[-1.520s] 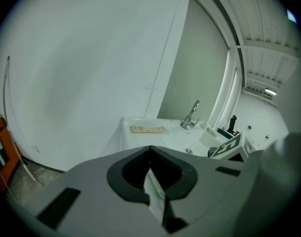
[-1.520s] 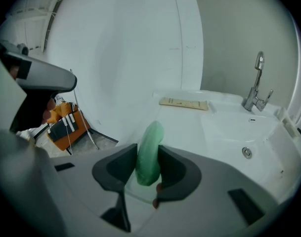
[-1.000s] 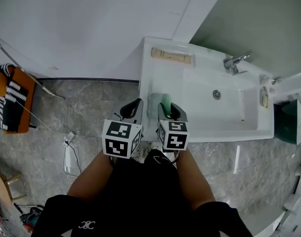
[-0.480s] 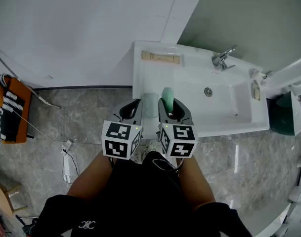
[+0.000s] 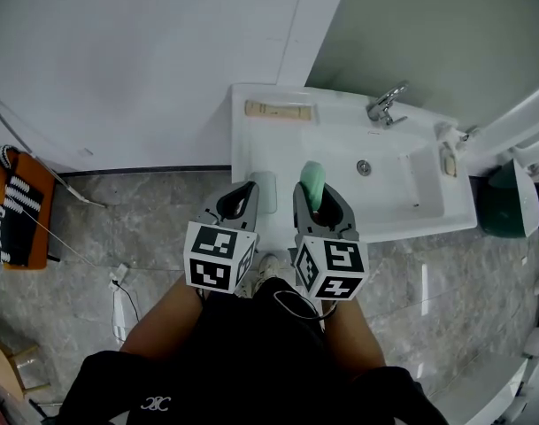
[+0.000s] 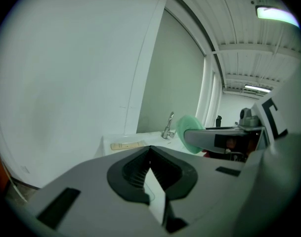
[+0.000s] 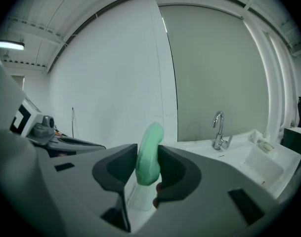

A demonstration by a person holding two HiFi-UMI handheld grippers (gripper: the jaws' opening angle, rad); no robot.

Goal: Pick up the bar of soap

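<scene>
Rising since a second ago, the right gripper (image 5: 319,204) is carrying the bar of soap (image 5: 312,183) up and away from the pale dish (image 5: 264,190) on the near corner of the washbasin (image 5: 251,144). Back then the soap was sitting low over that dish. Now the dish is lying bare and showing between the two grippers. The left gripper (image 5: 242,198) is drifting up a little alongside.

In the right gripper view, the right gripper (image 7: 149,158) is pinching the green soap (image 7: 150,144) edge-on. The bar is standing upright between the dark pads, with its flat faces pressing against both. Its rounded top is poking out past the jaw tips. It is hanging in the air, touching nothing but the jaws. From above it is showing over the near-left part of the basin. The faucet (image 7: 219,130) is standing well beyond it, off to the right.

The left gripper (image 6: 150,151) is holding its jaws pressed together, with nothing between them. In its view the soap (image 6: 189,132) is peeking out at the tip of the right gripper's jaw, off to the right and clear of the left jaws. A flat beige tube (image 6: 128,145) is lying on the basin's back ledge by the wall.
</scene>
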